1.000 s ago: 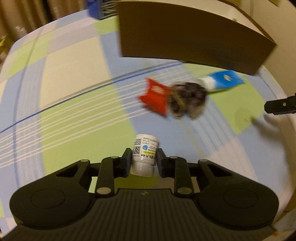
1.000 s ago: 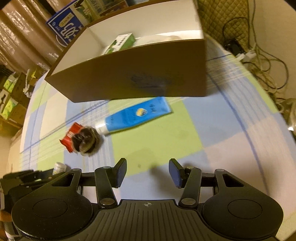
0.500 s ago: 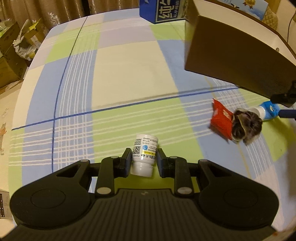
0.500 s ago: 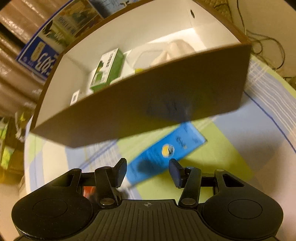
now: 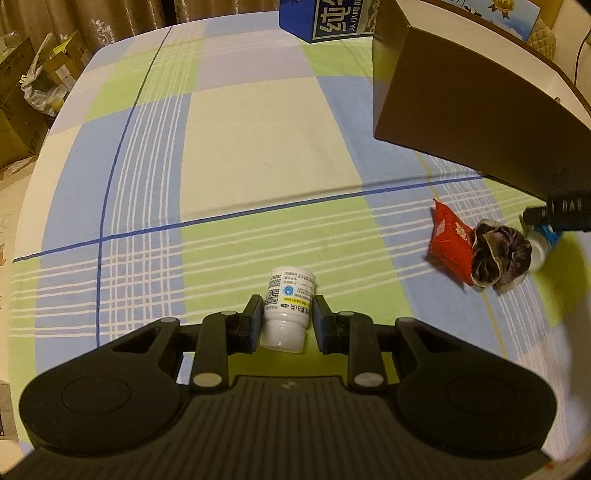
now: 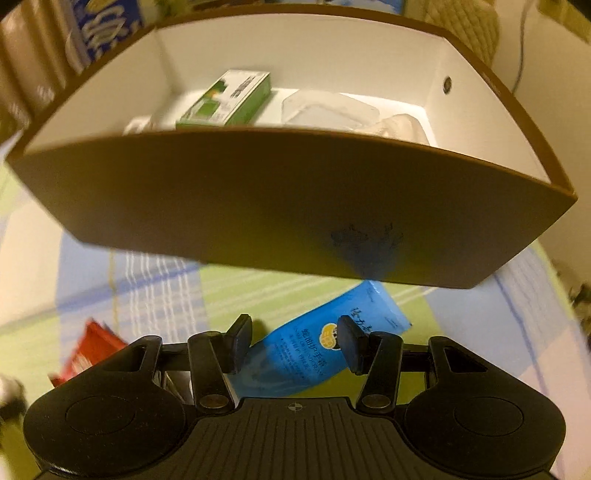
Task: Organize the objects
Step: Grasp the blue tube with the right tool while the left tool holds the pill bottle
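Observation:
My left gripper [image 5: 287, 316] is shut on a small white pill bottle [image 5: 289, 307], held above the checked tablecloth. To its right lie a red packet [image 5: 448, 242] and a dark crumpled scrunchie [image 5: 498, 256], with the tip of the other gripper just beyond them. My right gripper [image 6: 295, 341] is open, its fingers straddling a blue tube [image 6: 325, 349] that lies on the cloth below. Right behind the tube stands a brown box [image 6: 280, 199] with a white inside, also seen as the brown box [image 5: 461, 110] at the upper right of the left wrist view.
Inside the box lie a green carton [image 6: 229, 98] and clear plastic containers [image 6: 332, 109]. A blue printed carton [image 5: 325, 18] stands at the table's far edge. Cardboard boxes and bags [image 5: 33, 81] sit on the floor to the left.
My right gripper has moved forward and down over the blue tube, close to the box. My left gripper has swung left with the bottle still held, so the red packet now sits far right.

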`<action>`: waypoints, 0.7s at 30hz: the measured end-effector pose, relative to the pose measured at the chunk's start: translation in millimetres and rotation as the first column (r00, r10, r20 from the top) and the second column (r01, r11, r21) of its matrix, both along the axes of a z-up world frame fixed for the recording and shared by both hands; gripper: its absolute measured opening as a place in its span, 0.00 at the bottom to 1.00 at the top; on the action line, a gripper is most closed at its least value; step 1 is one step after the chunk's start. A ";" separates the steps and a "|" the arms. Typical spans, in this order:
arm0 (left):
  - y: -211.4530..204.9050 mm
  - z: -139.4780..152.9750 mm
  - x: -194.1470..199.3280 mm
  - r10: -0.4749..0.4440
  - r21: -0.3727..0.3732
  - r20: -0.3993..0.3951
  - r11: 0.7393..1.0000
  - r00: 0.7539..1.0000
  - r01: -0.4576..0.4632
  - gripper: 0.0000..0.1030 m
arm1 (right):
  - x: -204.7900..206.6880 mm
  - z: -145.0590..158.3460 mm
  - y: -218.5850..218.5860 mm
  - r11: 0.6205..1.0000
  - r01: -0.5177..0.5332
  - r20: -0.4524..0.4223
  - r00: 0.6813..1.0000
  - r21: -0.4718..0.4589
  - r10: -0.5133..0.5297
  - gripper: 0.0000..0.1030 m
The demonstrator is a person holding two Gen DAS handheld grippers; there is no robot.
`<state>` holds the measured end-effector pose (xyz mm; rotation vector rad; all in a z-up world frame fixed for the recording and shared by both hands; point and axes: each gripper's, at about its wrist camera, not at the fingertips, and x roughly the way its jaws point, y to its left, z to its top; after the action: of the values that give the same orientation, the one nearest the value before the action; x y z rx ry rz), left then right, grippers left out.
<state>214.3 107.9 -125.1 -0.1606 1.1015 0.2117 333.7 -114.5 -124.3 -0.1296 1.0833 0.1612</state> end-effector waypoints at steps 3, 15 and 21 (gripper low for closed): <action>-1.5 -0.3 0.9 -0.005 -0.003 0.000 1.000 1.000 0.005 0.23 | -15.5 -0.3 -11.4 0.999 -0.037 0.023 0.999 0.003 0.037 0.46; -4.7 -0.7 3.2 -0.012 -0.007 -0.008 1.000 1.000 0.012 0.23 | -58.0 3.8 -73.6 0.989 -0.016 0.070 0.998 0.146 0.006 0.46; -7.7 -0.7 5.4 -0.019 -0.009 -0.014 1.000 1.000 0.019 0.23 | -66.9 10.5 -82.0 0.989 0.082 0.007 0.996 0.123 -0.084 0.47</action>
<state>219.7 100.2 -125.8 -0.1567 1.1180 0.1909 266.9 -196.5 -113.8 0.0247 1.0625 0.1516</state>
